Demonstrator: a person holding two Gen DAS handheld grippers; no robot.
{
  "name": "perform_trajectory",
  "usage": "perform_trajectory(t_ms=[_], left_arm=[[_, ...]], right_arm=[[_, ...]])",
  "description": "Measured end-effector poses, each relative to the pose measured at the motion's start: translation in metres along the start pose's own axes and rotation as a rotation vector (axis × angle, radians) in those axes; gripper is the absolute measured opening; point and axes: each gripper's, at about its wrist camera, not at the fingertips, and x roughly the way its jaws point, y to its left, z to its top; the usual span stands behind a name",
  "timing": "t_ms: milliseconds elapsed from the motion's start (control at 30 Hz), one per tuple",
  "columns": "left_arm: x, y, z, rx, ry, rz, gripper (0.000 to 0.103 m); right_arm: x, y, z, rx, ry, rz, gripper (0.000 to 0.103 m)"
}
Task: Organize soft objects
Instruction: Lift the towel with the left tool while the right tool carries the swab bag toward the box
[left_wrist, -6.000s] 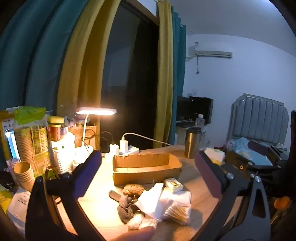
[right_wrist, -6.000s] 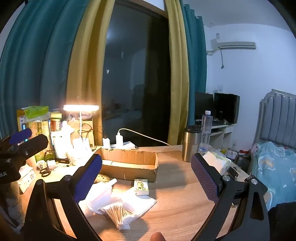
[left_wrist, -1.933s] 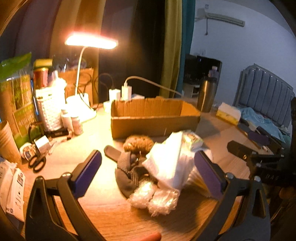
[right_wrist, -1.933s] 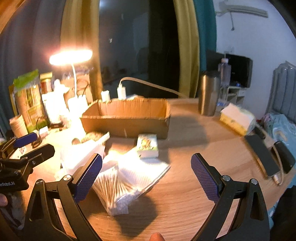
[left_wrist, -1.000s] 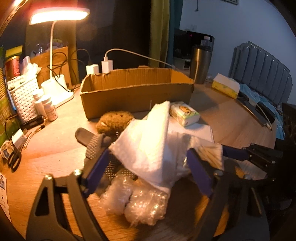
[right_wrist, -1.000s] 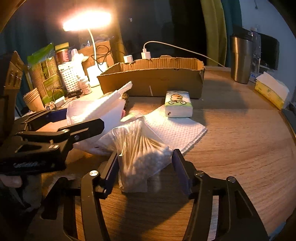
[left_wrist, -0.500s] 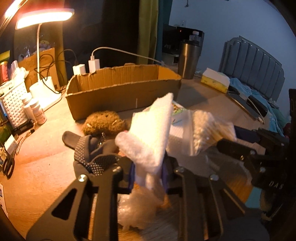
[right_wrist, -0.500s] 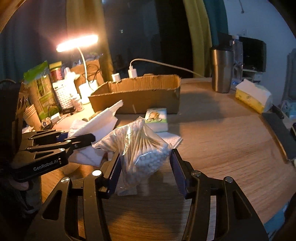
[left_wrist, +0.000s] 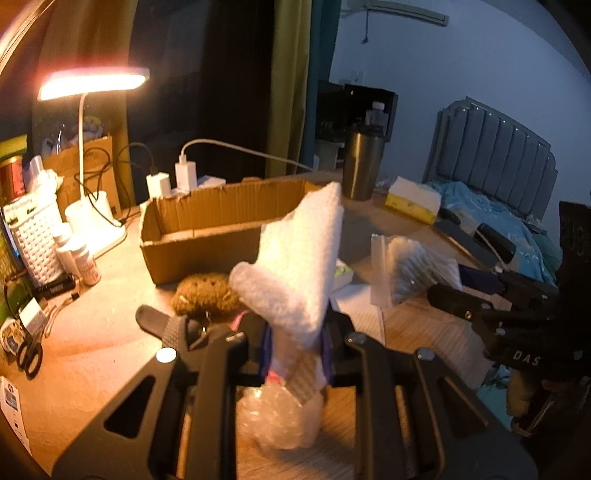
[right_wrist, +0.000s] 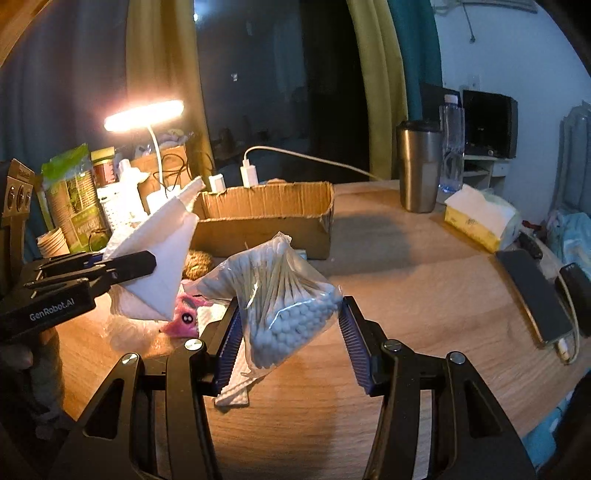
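Cotton-swab bag (right_wrist: 284, 295), sticks pointing up toward the cardboard box (right_wrist: 266, 221), is clamped in the right claw (right_wrist: 290, 339); the left claw (left_wrist: 295, 350) pinches upright white foam sheet (left_wrist: 299, 258).

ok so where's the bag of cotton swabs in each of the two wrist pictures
Left wrist: the bag of cotton swabs is right of centre, held up by the right claw entering from the right edge.
Right wrist: the bag sits at centre, between that claw's two blue pads.
Shared landmark: the cardboard box, just behind the bag in both views.
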Motion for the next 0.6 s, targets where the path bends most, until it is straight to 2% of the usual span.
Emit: perform_trajectory(t_ms=[333,500,600], left_arm=[[-0.005,0.002,0.025,-0.006,-0.042,-0.015,0.021],[0.001,0.015,0.033,-0.057,-0.053,-0.021,0.021],[0.013,0.030,0.031,-0.098,-0.030,-0.010,0.021]], right_arm=[[-0.006,-0.007,0.024,-0.005,-0.036,-0.004,0.055],[-0.004,-0.008,0.029,-0.004,-0.037,0.013,0.055],[0.004,-0.001,0.026,-0.006,-0.013,0.038,0.055]])
